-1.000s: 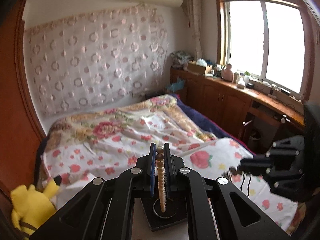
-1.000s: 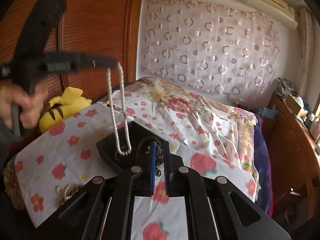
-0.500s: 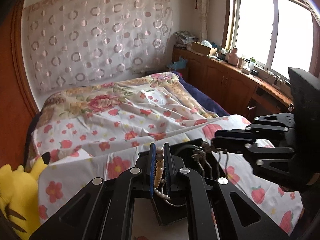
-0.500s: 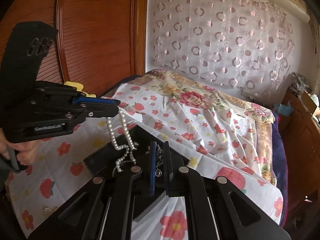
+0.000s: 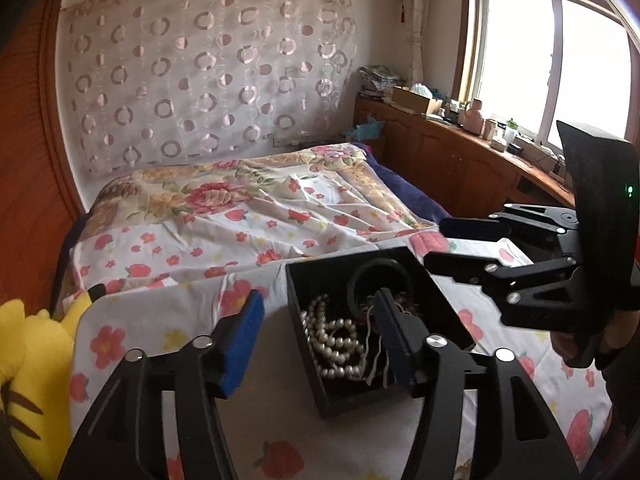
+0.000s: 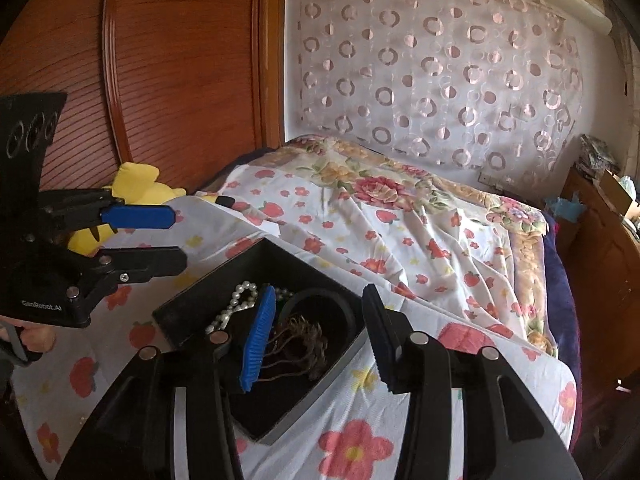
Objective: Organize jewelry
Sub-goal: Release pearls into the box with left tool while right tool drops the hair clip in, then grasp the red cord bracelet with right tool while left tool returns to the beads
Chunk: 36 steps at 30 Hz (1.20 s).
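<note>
My left tongs (image 5: 316,338) are open wide and hold nothing. My right tongs (image 6: 320,334) are open wide too, and they hold nothing.

Both hang just over a black box (image 5: 404,262) that sits on the bed (image 5: 256,216). The bed has a white sheet (image 6: 400,248) with red flowers and strawberries on it. In the left view, one left finger is left of the box and the other is over its inside. In the right view, the blue finger (image 6: 258,338) is over the inside of the box and the dark finger is past its right wall.

Inside the box lies a pearl necklace (image 5: 338,338). It is heaped up in loops on the left side of the box, so it has no one long way to point. Beside it, on the right and far side, a black ring-shaped holder (image 6: 322,306) leans in the box. A tangle of brown chains (image 6: 298,342) lies in front of it, touching the pearls.

A yellow plush toy (image 6: 136,186) lies at the left edge of the bed, near the wooden wardrobe (image 6: 168,60). At the far end of the bed hangs a curtain (image 5: 208,68) with ring shapes. On the right stands a wooden counter (image 5: 460,160) with bottles under a bright window (image 5: 548,64).
</note>
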Each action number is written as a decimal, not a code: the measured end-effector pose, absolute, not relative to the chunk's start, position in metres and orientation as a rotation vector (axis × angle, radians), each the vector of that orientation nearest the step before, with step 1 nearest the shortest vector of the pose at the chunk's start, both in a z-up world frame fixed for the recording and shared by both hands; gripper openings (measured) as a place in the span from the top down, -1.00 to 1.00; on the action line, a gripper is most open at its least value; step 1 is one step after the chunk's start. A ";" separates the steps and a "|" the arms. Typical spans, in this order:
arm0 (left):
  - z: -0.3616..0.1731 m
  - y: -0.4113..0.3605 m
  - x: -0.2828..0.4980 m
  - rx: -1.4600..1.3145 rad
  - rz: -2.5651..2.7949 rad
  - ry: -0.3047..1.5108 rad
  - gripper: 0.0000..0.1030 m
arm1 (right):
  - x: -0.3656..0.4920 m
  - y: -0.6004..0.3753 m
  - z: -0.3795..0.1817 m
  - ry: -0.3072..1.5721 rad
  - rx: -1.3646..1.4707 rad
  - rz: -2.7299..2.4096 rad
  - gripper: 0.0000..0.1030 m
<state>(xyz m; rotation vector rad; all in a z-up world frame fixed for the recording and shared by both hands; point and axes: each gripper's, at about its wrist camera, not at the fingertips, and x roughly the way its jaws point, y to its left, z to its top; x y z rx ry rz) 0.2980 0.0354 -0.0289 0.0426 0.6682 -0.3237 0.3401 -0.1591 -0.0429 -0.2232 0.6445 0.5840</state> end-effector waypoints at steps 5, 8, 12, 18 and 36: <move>-0.027 0.038 0.271 0.066 -0.295 0.646 -0.58 | 0.313 -0.170 -0.038 0.639 -0.195 0.582 0.07; -0.026 0.039 0.250 0.062 -0.282 0.634 -0.79 | 0.288 -0.178 -0.037 0.637 -0.176 0.581 0.07; -0.031 0.040 0.221 0.041 -0.276 0.636 -0.84 | 0.253 -0.187 -0.041 0.655 -0.169 0.578 0.07; -0.049 0.038 0.173 0.047 -0.264 0.653 -0.86 | 0.198 -0.199 -0.055 0.691 -0.163 0.592 0.07; -0.073 0.033 0.093 0.025 -0.264 0.686 -0.86 | 0.093 -0.204 -0.113 0.845 -0.230 0.632 0.19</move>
